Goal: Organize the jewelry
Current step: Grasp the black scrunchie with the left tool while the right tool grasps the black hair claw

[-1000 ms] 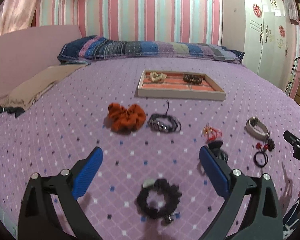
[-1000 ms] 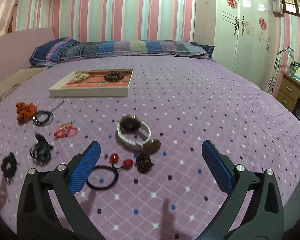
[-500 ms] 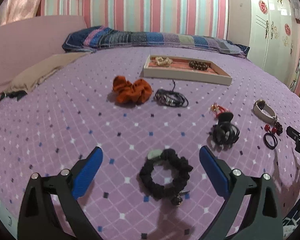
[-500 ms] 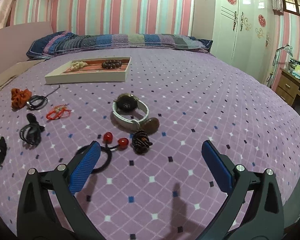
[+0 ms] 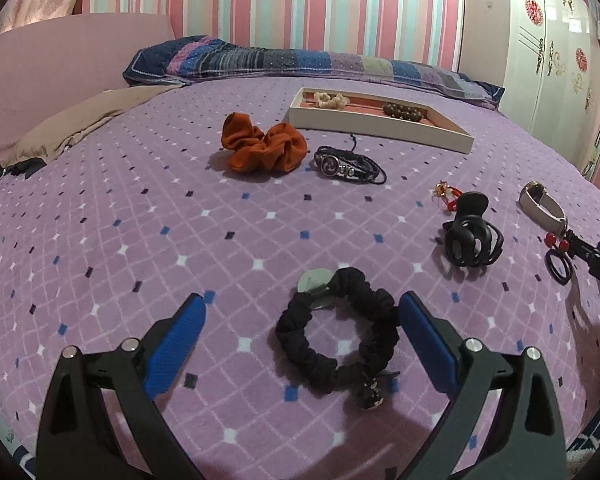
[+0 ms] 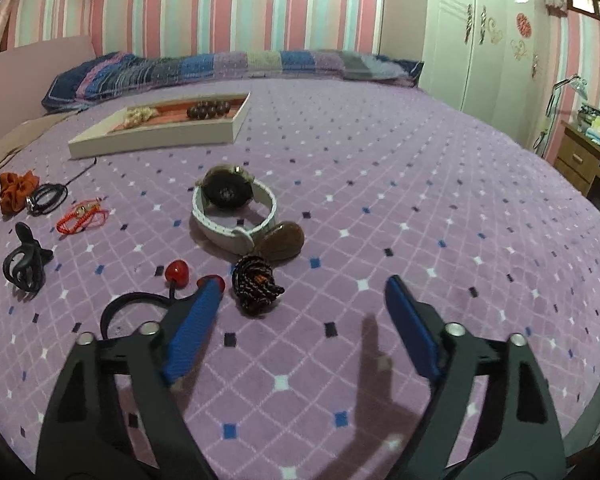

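Note:
My left gripper (image 5: 300, 303) is open and low over the purple bedspread. A black scrunchie (image 5: 294, 338) lies between its blue fingers, nearer the right one and untouched. My right gripper (image 6: 302, 283) is open with its jaws closing. A dark braided cord piece (image 6: 256, 282) lies just ahead of them, close to the left finger (image 6: 198, 316). That finger partly covers a black hair tie with red beads (image 6: 177, 271). Beyond sit a white-strapped watch (image 6: 232, 208) and a brown oval piece (image 6: 282, 236). The cream tray (image 5: 380, 127) holds two bead bracelets.
An orange scrunchie (image 5: 264, 146), a black leather bracelet (image 5: 346, 164), a red cord bracelet (image 5: 446, 194) and a black claw clip (image 5: 472, 236) lie across the bed. Striped pillows (image 5: 300, 60) line the far edge. A wardrobe (image 6: 480, 40) and desk (image 6: 584, 152) stand to the right.
Both grippers have sunk toward the bed. The black scrunchie now lies between the left fingers. The right jaws have narrowed, and the braided cord piece now lies by their left finger.

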`<state>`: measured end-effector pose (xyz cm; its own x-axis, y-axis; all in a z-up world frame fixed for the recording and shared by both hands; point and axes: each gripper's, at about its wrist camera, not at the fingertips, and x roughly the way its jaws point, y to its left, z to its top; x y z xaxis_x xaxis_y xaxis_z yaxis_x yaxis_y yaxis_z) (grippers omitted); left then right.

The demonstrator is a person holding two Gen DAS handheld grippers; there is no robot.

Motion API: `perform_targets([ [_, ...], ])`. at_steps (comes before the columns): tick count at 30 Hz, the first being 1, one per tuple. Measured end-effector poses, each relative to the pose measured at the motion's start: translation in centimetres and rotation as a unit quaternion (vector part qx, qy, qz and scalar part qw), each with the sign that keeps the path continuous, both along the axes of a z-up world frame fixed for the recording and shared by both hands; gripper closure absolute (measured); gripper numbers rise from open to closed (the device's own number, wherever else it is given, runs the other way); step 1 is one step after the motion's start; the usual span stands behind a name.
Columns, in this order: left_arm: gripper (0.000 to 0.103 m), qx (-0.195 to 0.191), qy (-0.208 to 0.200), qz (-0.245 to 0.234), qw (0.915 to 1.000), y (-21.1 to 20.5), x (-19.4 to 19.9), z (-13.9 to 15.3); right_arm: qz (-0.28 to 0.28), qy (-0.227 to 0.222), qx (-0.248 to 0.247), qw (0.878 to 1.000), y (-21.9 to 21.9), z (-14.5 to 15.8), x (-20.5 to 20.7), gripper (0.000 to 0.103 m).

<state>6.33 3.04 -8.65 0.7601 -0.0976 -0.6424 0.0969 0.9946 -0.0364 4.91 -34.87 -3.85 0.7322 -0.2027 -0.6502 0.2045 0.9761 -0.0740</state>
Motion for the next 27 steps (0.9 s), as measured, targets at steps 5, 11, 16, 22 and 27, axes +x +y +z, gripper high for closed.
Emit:
perform_targets([
  [5, 0.008, -0.007, 0.004, -0.003, 1.0000, 0.1, 0.1, -0.1, 0.001, 0.022, 0.016, 1.000, -0.4, -0.5, 1.1, 0.035],
  [11, 0.011, -0.015, 0.010, -0.011, 0.9998, 0.1, 0.4, -0.1, 0.010, 0.025, 0.021, 0.999, -0.2, -0.6, 1.8, 0.050],
  [16, 0.030, -0.017, 0.017, -0.026, 0.9994, -0.3, 0.6, -0.5, 0.022, 0.030, 0.023, 0.999, 0.0, -0.7, 2.1, 0.071],
  [22, 0.050, -0.015, 0.017, -0.045, 0.9987, -1.0, 0.4, -0.5, 0.028, 0.029, 0.031, 0.999, 0.0, -0.8, 2.1, 0.084],
  [27, 0.073, -0.020, 0.027, -0.062, 0.9975, -1.4, 0.3, -0.5, 0.027, 0.026, 0.040, 0.998, -0.3, -0.7, 1.9, 0.085],
])
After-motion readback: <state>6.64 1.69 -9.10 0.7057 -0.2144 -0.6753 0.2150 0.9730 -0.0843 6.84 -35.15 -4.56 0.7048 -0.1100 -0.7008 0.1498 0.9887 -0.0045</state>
